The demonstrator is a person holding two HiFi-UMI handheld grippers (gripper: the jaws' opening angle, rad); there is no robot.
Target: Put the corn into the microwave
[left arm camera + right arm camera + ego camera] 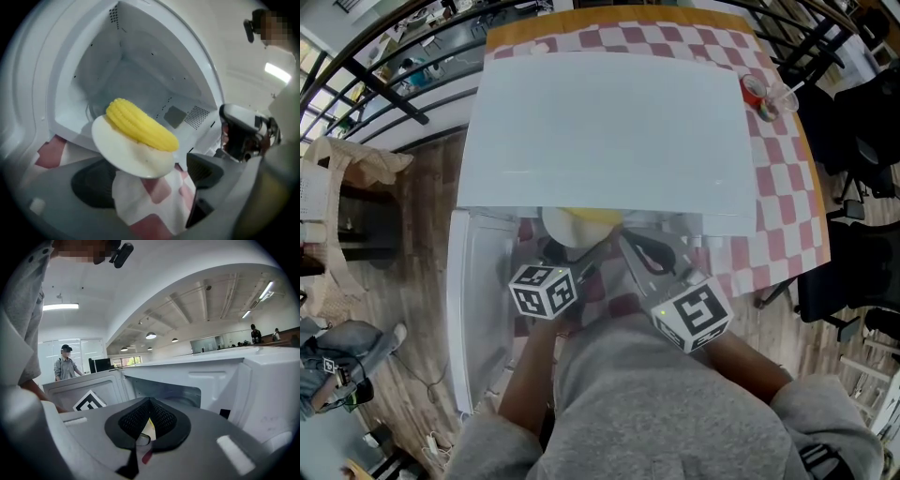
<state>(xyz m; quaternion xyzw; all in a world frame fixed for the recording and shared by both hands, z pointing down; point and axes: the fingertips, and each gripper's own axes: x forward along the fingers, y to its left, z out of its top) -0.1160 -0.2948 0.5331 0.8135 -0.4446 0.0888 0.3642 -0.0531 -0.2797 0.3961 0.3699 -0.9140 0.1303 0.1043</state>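
Observation:
A yellow corn cob (pixel 140 124) lies on a small white plate (pixel 126 157), which hangs tilted at the mouth of the white microwave (pixel 609 131), just in front of its cavity (pixel 126 70). In the head view the corn (pixel 595 217) and plate (pixel 562 230) peek out under the microwave's front edge. My left gripper (pixel 150 176) stands open just short of the plate, its pads wide apart and touching nothing. My right gripper (pixel 148 420) is shut, with a pale sliver of the plate (pixel 149 430) between its pads. It reaches in from the right (pixel 630 246).
The microwave door (pixel 483 309) is swung open to the left. The microwave stands on a red-and-white checked cloth (pixel 778 206). Small cups (pixel 764 94) sit at the table's far right, with dark chairs (pixel 853 141) beyond. A person (pixel 65 364) stands far off.

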